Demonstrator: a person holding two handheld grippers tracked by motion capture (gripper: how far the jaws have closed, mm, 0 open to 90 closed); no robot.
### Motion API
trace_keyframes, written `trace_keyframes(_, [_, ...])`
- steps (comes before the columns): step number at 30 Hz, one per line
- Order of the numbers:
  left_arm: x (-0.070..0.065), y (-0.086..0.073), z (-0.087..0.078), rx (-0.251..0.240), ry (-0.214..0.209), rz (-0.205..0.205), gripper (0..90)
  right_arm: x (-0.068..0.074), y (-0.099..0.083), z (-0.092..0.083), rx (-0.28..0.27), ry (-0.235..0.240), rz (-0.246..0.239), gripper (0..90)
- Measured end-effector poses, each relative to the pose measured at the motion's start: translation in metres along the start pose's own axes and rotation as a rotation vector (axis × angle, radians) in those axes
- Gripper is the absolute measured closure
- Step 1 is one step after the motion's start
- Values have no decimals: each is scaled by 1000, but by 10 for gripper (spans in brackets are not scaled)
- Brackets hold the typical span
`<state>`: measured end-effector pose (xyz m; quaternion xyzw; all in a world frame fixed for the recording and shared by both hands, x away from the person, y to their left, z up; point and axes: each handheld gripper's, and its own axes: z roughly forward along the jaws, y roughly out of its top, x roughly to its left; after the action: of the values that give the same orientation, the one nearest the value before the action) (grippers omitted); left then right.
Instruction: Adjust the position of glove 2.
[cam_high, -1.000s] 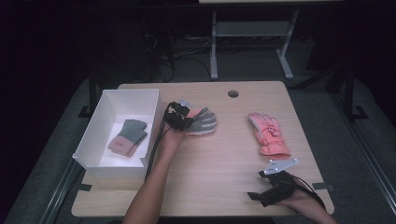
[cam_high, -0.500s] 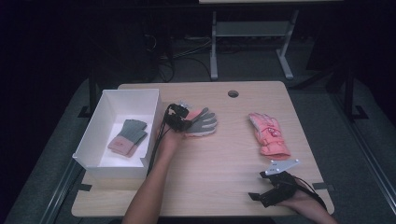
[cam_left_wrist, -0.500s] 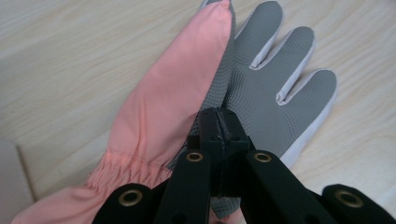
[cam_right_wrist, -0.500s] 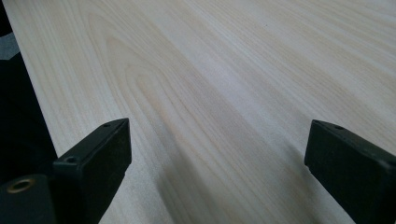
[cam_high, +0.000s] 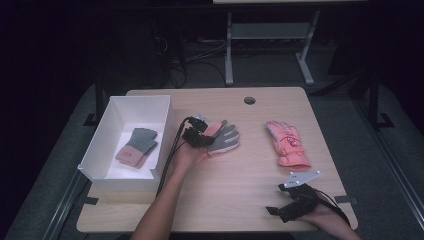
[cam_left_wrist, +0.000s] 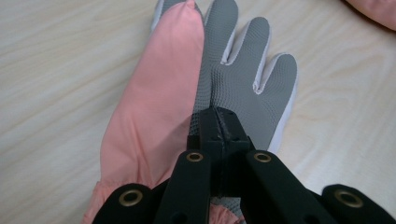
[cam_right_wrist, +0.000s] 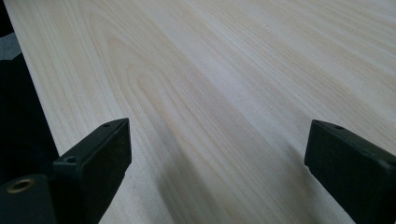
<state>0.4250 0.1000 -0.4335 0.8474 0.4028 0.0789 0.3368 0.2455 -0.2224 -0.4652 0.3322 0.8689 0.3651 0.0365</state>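
Note:
A glove with a grey palm and a pink back (cam_high: 226, 138) lies mid-table, fingers pointing away and to the right. My left gripper (cam_high: 199, 136) is shut on it near the cuff. In the left gripper view the jaws meet on the grey palm (cam_left_wrist: 243, 79), and my left gripper (cam_left_wrist: 218, 123) has the pink side folded up beside it. A second pink glove (cam_high: 287, 145) lies flat to the right, and its edge (cam_left_wrist: 373, 8) peeks in. My right gripper (cam_high: 280, 209) rests open near the front right edge; in its own view the right gripper (cam_right_wrist: 215, 154) holds nothing over bare wood.
A white box (cam_high: 125, 104) stands at the left of the table, holding a grey and pink knit glove (cam_high: 137, 146). A round cable hole (cam_high: 249, 100) sits near the far edge. The left gripper's cable (cam_high: 170, 155) trails along the box's right wall.
My left gripper has shifted slightly toward the near side with the grey-palmed glove in it, and the glove's pink side now shows. The right gripper has not moved.

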Motion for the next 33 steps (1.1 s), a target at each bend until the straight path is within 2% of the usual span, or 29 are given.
trace_keyframes(4, [-10,-1,0,8,-31,28,898,1,1,1,2,2,2,70])
trace_keyframes(9, [-21,-4,0,11,-73,35,898,2,1,0,-1,3,3,71])
trace_keyframes(11, [-30,-6,0,15,-102,51,898,2,1,0,3,2,3,70])
trace_keyframes(17, [-54,-7,-1,40,-143,96,898,2,1,0,0,3,-2,71])
trace_keyframes(19, [-58,-8,0,43,-149,101,898,2,1,0,0,3,-1,70])
trace_keyframes(22, [-71,-10,0,65,-172,133,898,2,1,0,0,2,-2,71])
trace_keyframes(24, [-75,-10,-2,80,-184,162,898,3,1,0,1,2,-2,71])
trace_keyframes(25, [-77,-10,-3,73,-186,163,898,3,2,0,1,1,-2,71])
trace_keyframes(26, [-75,-9,-6,80,-184,183,898,3,2,0,2,1,0,71])
trace_keyframes(29, [-70,-4,-15,36,-161,153,898,2,1,0,0,0,0,71])
trace_keyframes(30, [-70,-4,-15,36,-161,153,898,2,1,0,0,0,0,71])
trace_keyframes(33, [-56,-2,-27,12,-97,130,898,3,2,0,-1,3,2,70])
